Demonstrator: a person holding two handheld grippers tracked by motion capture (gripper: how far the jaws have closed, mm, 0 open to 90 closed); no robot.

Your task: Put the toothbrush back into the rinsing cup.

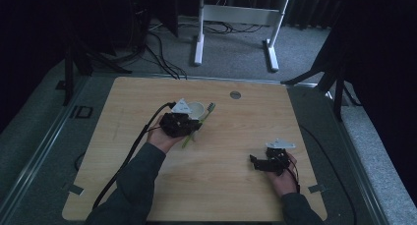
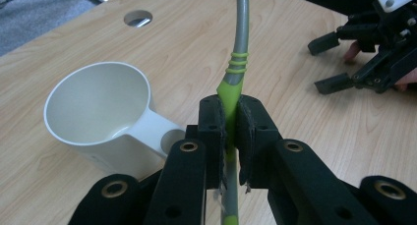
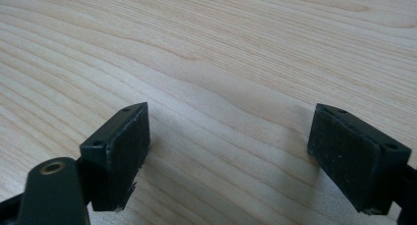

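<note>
A green and grey toothbrush (image 2: 236, 72) is pinched by its handle between the jaws of my left gripper (image 2: 231, 131), its grey neck pointing away over the table. In the high view the toothbrush (image 1: 205, 113) slants across beside a white cup (image 1: 196, 109), with the left gripper (image 1: 189, 126) just below them. The white cup (image 2: 98, 112) stands upright on the wood, its handle close to the left jaw. My right gripper (image 3: 228, 151) hovers open over bare wood, nothing between its jaws; the high view has this right gripper (image 1: 255, 162) at the table's lower right.
The wooden table (image 1: 221, 185) has a round metal grommet (image 1: 235, 95) near its far edge. A black cable (image 1: 133, 151) trails from the left gripper toward the front left. White desk legs (image 1: 199, 38) stand on the grey floor beyond.
</note>
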